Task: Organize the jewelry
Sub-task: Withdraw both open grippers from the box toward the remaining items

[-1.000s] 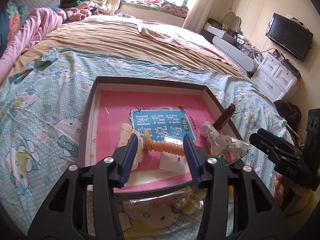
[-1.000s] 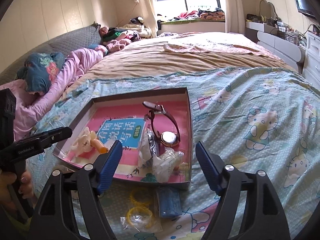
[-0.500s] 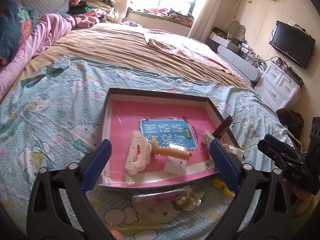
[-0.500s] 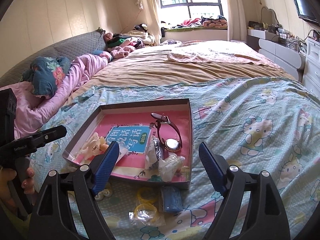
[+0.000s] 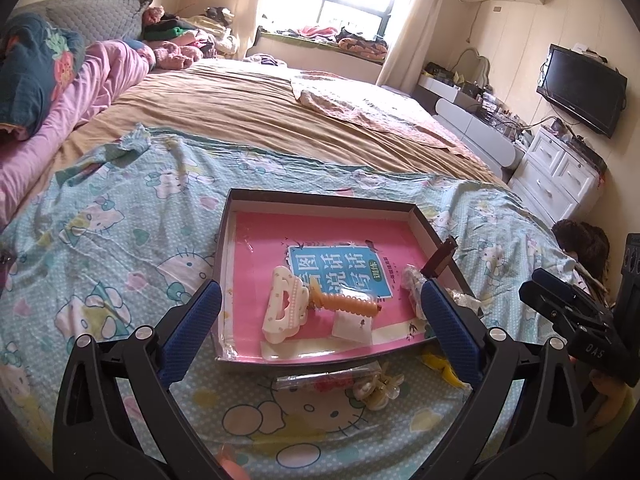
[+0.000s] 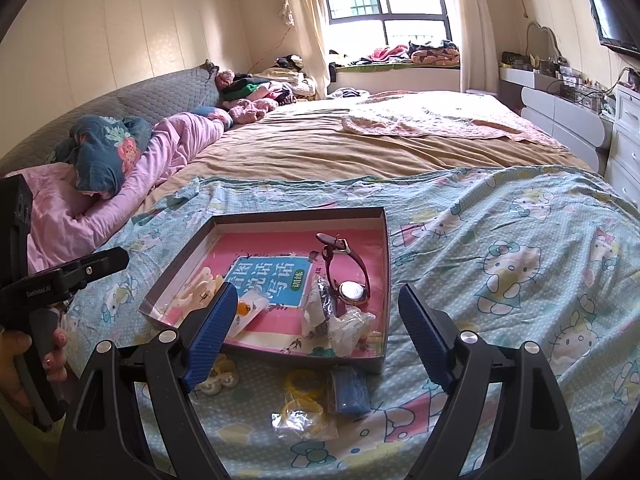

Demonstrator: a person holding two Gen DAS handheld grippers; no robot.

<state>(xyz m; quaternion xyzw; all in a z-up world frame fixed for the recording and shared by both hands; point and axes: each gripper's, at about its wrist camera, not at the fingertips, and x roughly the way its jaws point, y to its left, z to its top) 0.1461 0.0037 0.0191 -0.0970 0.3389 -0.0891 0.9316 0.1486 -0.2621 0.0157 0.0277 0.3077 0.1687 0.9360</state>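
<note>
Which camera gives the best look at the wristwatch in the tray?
The right wrist view. There the wristwatch shows whole: its round face and maroon strap looped upright by the right wall of the tray. The left wrist view shows only the dark end of the strap sticking up at the tray's right wall; the face is hidden.

Right claw point(image 6: 314, 338) wide open, nothing between its blue pads, hovering over the near edge of a shallow box point(image 6: 384, 280) on the bed point(image 6: 500, 280). Inside: watch point(image 6: 352, 290), pink book point(image 6: 276, 280), cream hair clip point(image 6: 200, 288). Yellow rings point(image 6: 302, 404) lying just near the box.
</note>
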